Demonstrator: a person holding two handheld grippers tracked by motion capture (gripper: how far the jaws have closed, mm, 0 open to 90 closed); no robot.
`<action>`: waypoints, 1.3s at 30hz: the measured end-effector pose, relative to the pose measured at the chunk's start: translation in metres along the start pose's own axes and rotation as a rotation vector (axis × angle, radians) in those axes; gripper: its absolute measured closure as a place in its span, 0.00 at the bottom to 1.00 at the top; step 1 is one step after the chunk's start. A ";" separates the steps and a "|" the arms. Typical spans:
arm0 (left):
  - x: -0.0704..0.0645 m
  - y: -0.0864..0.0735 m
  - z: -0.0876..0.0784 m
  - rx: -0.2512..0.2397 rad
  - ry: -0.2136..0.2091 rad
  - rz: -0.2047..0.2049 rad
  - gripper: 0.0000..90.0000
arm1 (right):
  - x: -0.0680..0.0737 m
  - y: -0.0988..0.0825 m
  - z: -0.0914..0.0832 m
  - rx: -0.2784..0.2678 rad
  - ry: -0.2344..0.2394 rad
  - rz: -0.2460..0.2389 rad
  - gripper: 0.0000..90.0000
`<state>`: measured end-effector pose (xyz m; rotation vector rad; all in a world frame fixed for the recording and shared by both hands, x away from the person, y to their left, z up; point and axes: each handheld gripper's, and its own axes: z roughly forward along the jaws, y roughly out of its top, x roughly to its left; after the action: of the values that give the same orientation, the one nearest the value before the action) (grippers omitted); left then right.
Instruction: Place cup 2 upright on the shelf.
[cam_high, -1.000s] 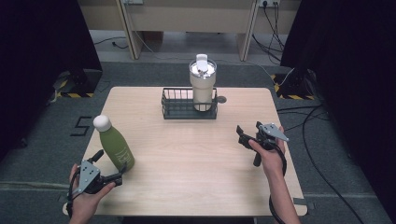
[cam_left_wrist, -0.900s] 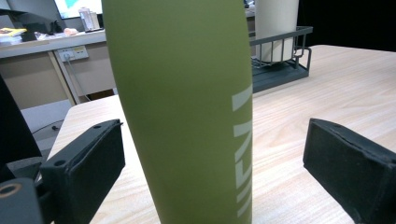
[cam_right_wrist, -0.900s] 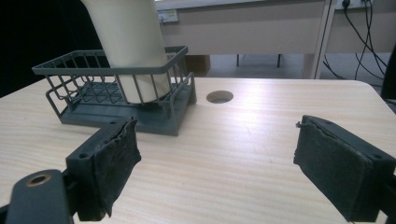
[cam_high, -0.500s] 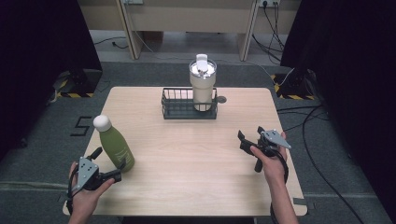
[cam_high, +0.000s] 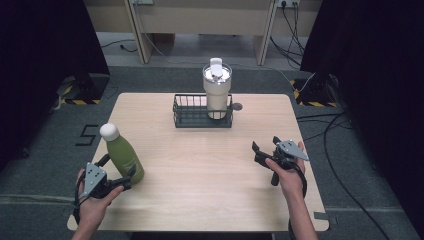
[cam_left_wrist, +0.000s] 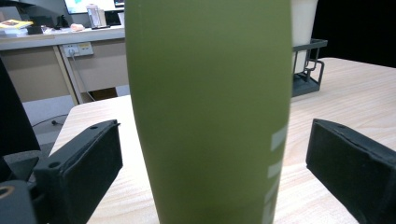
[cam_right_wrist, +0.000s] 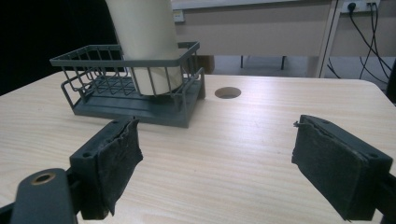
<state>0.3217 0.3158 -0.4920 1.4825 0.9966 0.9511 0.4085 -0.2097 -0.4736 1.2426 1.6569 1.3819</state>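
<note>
Left gripper view: green bottle (cam_left_wrist: 208, 107) stands near the table's (cam_high: 210, 165) left edge, between our left gripper's (cam_left_wrist: 210, 177) jaws, which have just been opening, pads clear. Rigid, smooth, likely slippery; we'd clamp mid-body. Right gripper (cam_right_wrist: 219, 158) gapes empty.

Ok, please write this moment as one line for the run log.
left gripper: open, jaws just opening, astride green bottle, pads apart from it | right gripper: open, nothing between jaws | tumbler: in wire basket
</note>
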 end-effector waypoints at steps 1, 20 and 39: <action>0.000 0.000 0.001 0.000 0.000 -0.002 0.03 | 0.000 0.000 0.000 0.000 0.003 -0.003 0.16; 0.002 0.008 0.015 -0.023 -0.001 -0.004 0.16 | 0.000 -0.001 0.002 0.016 0.010 0.003 0.17; 0.003 0.006 0.018 -0.030 -0.014 -0.026 0.22 | -0.001 -0.004 0.004 0.033 0.005 0.011 0.17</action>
<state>0.3402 0.3121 -0.4878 1.4463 0.9851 0.9322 0.4110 -0.2091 -0.4783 1.2695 1.6845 1.3704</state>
